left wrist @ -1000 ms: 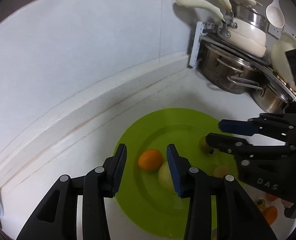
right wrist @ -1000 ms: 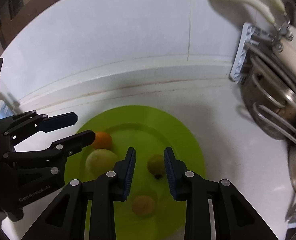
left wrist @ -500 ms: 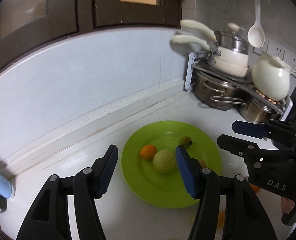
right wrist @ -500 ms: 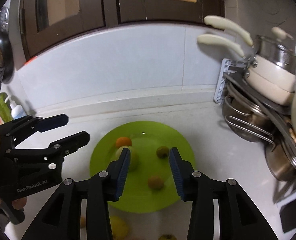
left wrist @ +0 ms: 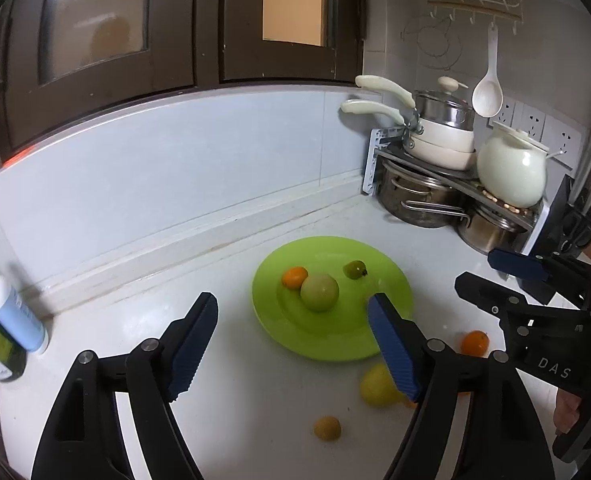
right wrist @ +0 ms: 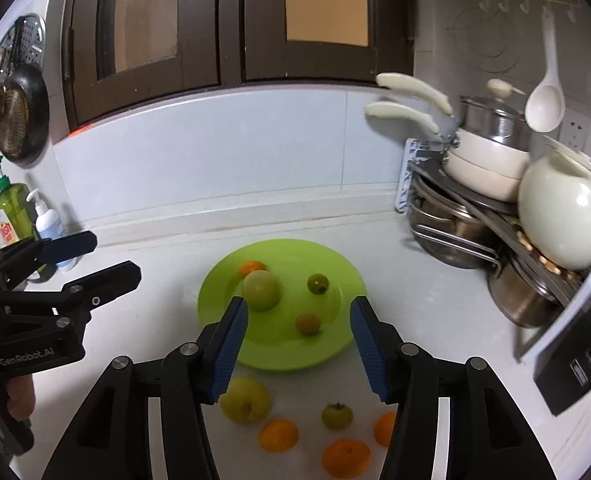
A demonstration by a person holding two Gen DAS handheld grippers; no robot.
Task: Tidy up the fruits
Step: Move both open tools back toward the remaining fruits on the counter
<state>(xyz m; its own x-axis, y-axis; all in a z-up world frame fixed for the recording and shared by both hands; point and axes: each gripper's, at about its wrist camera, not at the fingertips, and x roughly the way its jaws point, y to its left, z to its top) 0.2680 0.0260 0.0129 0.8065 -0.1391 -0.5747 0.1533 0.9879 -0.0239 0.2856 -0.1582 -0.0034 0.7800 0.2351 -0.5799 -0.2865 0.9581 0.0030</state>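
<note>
Between the blue pads of the left gripper (left wrist: pixel 293 344) nothing is held; its jaws stand wide and have just been opening, with bare white counter (left wrist: pixel 135 312) and the near-left rim of the green plate (left wrist: pixel 283 328) showing in the gap. Right gripper (right wrist: pixel 299 344): jaws at a moderate gap, also just been opening, nothing pressed between them; the near part of the plate lies in the gap, below the pads and clear of them

On the plate, four fruits, all roundish, so no long axis to record:
- large green fruit (right wrist: pixel 260 290) left of plate centre
- small orange fruit (right wrist: pixel 251 268) touching it on the far side
- small green fruit (right wrist: pixel 318 283) right of centre, a dark spot on it facing the near right
- small orange-brown fruit (right wrist: pixel 308 323) nearer the near rim

Off the plate, on the counter just beside its near rim:
- yellow-green apple (right wrist: pixel 244 399), dimple facing the camera
- small green fruit with dark calyx (right wrist: pixel 337 416), calyx upward
- three oranges (right wrist: pixel 278 435) close around these
- one small tan fruit (left wrist: pixel 327 428) apart, further to the near side

Far right of the plate: pot rack (right wrist: pixel 455 216) in the corner. Far left of the plate: soap bottles (right wrist: pixel 13 216) by the wall
</note>
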